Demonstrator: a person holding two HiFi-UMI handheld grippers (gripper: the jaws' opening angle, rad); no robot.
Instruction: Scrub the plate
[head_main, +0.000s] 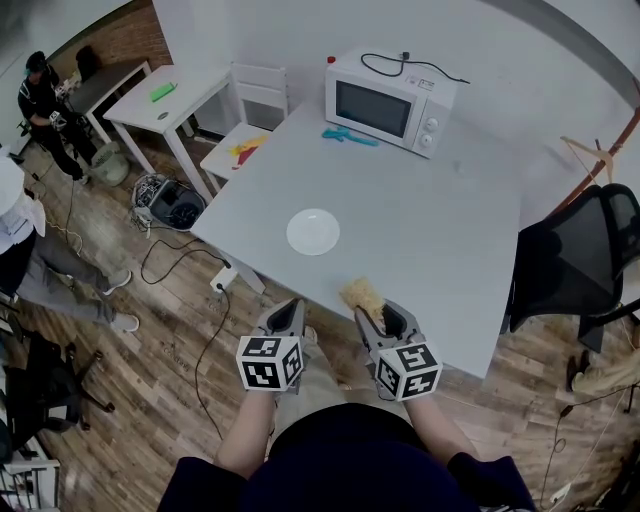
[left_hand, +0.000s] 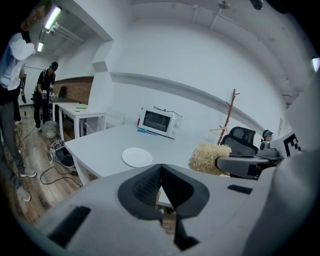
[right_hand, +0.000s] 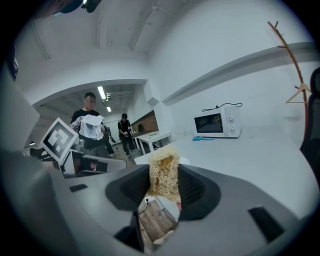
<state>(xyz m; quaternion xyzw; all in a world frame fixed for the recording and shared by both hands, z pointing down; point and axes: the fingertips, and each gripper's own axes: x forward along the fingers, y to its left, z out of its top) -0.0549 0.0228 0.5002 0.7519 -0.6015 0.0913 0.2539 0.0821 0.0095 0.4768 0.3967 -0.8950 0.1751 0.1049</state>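
Note:
A white round plate (head_main: 313, 231) lies on the grey table (head_main: 450, 240), toward its near left part; it also shows in the left gripper view as the plate (left_hand: 137, 156). My right gripper (head_main: 372, 314) hovers at the table's near edge, shut on a tan fibrous scrubber (head_main: 362, 295), which stands squeezed between the pads as the scrubber (right_hand: 164, 172). My left gripper (head_main: 287, 318) hangs just off the near edge, short of the plate, shut with nothing between its jaws. The scrubber (left_hand: 209, 158) shows at the right of the left gripper view.
A white microwave (head_main: 390, 98) stands at the table's far side with a blue object (head_main: 349, 136) in front of it. A black office chair (head_main: 585, 255) is on the right. A white chair (head_main: 245, 125) and a small table (head_main: 165, 100) stand beyond; cables (head_main: 185, 260) cross the floor. People stand at the left.

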